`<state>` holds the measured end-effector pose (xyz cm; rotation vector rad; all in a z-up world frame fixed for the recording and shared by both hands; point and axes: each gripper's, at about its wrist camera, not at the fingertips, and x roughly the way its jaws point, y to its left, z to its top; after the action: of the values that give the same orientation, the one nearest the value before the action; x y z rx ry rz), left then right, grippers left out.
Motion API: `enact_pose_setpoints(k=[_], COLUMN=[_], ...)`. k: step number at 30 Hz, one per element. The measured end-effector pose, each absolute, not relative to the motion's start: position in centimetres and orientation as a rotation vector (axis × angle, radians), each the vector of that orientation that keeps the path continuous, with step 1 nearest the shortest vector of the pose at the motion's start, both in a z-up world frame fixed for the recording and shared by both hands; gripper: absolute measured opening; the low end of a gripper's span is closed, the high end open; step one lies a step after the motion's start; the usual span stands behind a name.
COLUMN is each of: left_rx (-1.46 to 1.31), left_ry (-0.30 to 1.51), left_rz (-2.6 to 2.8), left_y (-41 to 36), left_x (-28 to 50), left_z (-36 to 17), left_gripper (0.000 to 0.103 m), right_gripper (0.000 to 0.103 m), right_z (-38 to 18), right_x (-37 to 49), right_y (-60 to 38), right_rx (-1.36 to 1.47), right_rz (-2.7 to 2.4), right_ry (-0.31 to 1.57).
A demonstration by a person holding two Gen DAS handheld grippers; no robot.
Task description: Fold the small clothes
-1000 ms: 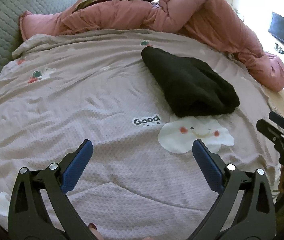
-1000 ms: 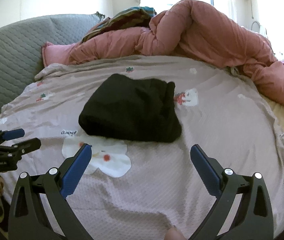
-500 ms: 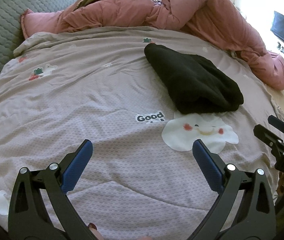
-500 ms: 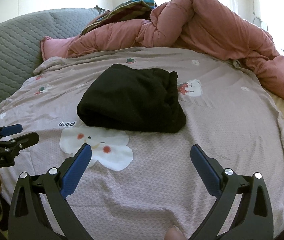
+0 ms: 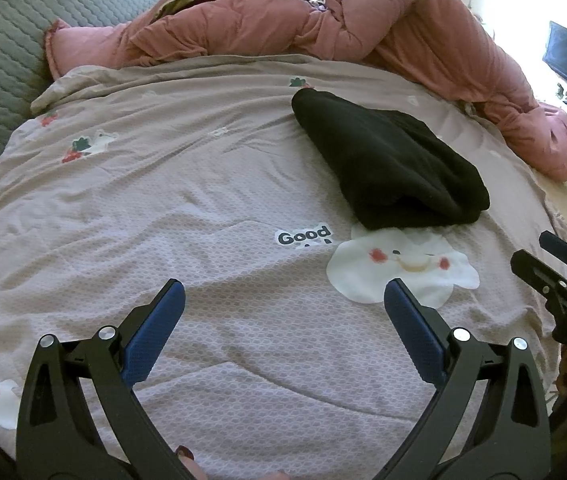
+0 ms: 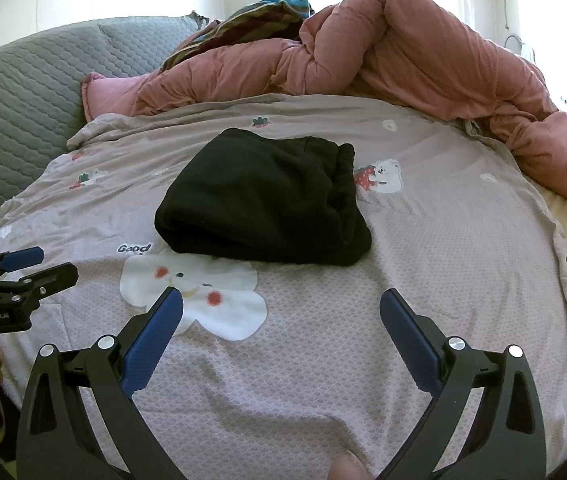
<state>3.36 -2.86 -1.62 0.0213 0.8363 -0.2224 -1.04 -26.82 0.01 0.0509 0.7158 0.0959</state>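
The left gripper (image 5: 284,300) stands wide apart, its blue-padded fingers (image 5: 155,332) holding nothing and hovering over the mauve printed bedsheet (image 5: 163,184). The right gripper (image 6: 281,312) is spread just as wide and is also empty, clear of the cloth. Each claw shows at the edge of the other's view, only partly in frame.

The folded black fleece garment (image 5: 387,168) lies on the sheet ahead of both claws, its near edge just beyond the white smiling cloud print (image 5: 399,268) and beside the "Good" lettering (image 5: 303,236). From the right wrist its gathered waistband faces right, toward a small bear print (image 6: 383,176). The inner layers of the fold cannot be made out in the dark fabric.

A rumpled pink quilted duvet (image 6: 423,60) is heaped along the far side, with a striped cloth on top partly hidden behind it; a grey quilted headboard (image 5: 7,40) curves off at left. A fingertip (image 6: 347,468) is cut off at the bottom edge.

Compared with a second ago, the garment lies as it did; both claws have drawn back slightly and remain open.
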Motion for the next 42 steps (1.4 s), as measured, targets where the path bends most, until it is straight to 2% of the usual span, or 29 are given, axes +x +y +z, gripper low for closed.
enact_pose_setpoints(k=[42], left_rx=[0.033], left_ry=[0.848], left_rz=[-0.219], left_y=[-3.2], left_x=[3.2], left_z=[-1.6], left_gripper=[0.093], right_gripper=[0.098], right_z=[0.2], right_x=[-1.5], right_y=[-28.3], right_rx=[0.052], right_rz=[0.024], right_ry=[0.718])
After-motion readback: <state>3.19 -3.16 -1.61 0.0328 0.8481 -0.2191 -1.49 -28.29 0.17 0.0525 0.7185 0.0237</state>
